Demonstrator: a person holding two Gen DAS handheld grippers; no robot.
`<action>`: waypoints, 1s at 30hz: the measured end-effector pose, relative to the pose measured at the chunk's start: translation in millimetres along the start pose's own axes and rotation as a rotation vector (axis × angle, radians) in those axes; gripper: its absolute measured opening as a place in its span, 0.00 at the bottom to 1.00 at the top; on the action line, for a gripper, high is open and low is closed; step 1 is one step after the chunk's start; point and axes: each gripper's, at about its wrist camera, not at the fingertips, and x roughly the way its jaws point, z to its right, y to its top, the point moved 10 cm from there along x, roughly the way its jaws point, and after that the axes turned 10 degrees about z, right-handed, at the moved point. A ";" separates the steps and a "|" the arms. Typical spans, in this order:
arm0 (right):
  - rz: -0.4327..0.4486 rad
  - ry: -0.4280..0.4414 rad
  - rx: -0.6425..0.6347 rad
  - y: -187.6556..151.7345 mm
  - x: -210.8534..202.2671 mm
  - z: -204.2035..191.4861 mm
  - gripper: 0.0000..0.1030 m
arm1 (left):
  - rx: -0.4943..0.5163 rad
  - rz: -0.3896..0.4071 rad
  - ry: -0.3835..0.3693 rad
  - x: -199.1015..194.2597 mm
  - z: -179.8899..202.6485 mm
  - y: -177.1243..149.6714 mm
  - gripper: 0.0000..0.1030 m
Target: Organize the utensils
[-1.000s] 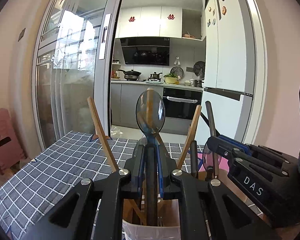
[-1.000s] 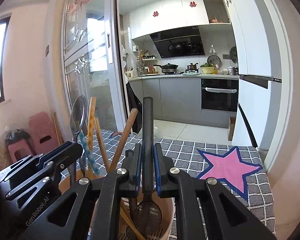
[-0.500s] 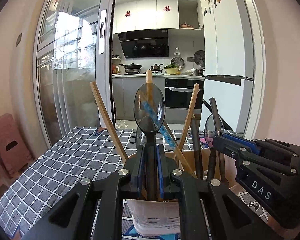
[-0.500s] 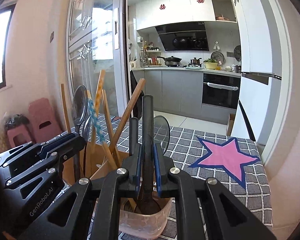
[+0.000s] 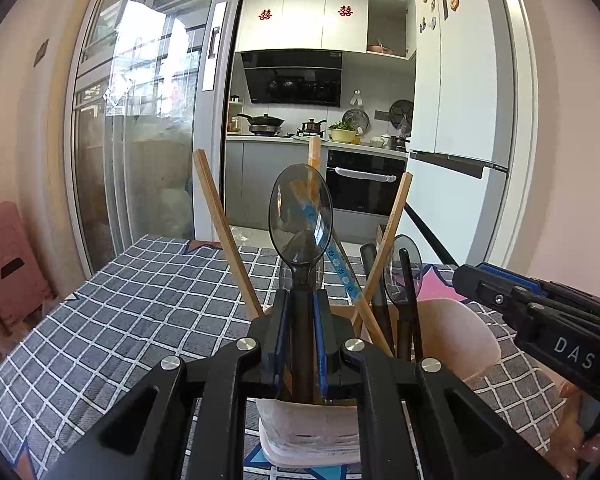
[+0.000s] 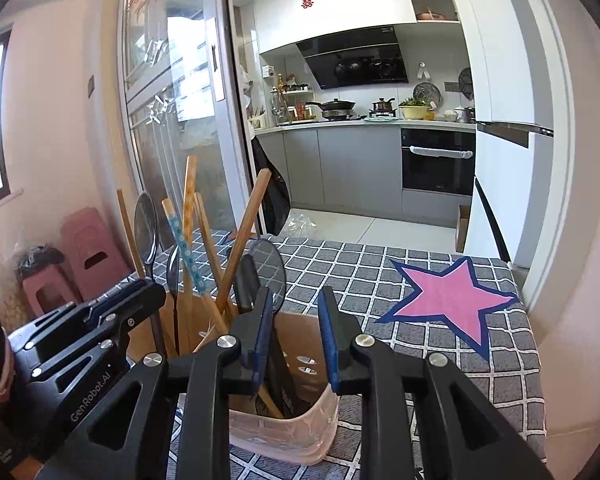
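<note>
Your bench (image 6: pixel 440 364) carried a grey checked cloth with a pink star (image 6: pixel 456 300) on its far right part. Beyond it stood a glass sliding door, the kitchen and a white refrigerator; pink stools (image 6: pixel 88 256) sat on the floor at left. Upright wooden chopsticks (image 5: pixel 224 236) and a blue-patterned chopstick (image 5: pixel 340 268) crowded the space just ahead of both tools.

Your left gripper (image 5: pixel 303 344) held its jaws closed on the handle of a clear dark spoon (image 5: pixel 301 220), bowl up, its lower end inside the utensil holder (image 5: pixel 308 428). That grip matched the frame a second before.

Your right gripper (image 6: pixel 294 344) had gripped a dark handle a second earlier; its jaws were now opening, with nothing pressed between the pads. The released dark spoon (image 6: pixel 260 280) stood in the holder, just left of the left pad.

The pale translucent holder (image 6: pixel 292 428) contained the chopsticks and several dark spoons, all standing and leaning outward.
</note>
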 end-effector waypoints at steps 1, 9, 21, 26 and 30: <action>0.000 0.003 0.006 0.5 -1.5 0.2 0.25 | -0.023 0.003 -0.001 0.7 -2.7 1.0 0.41; -0.005 0.013 0.005 -0.1 -10.5 -0.9 0.26 | -0.005 0.057 0.023 6.4 -2.3 14.3 0.41; -0.027 0.030 0.031 -5.8 -19.9 1.6 0.38 | 0.099 0.017 0.042 -5.8 -3.3 -5.9 0.42; -0.041 0.033 0.071 -9.5 -22.8 5.7 0.42 | 0.116 0.021 0.044 -8.7 -0.9 -3.6 0.44; -0.039 0.029 0.078 -8.3 -27.3 8.8 0.42 | 0.111 0.061 0.079 -14.2 -3.9 4.9 1.00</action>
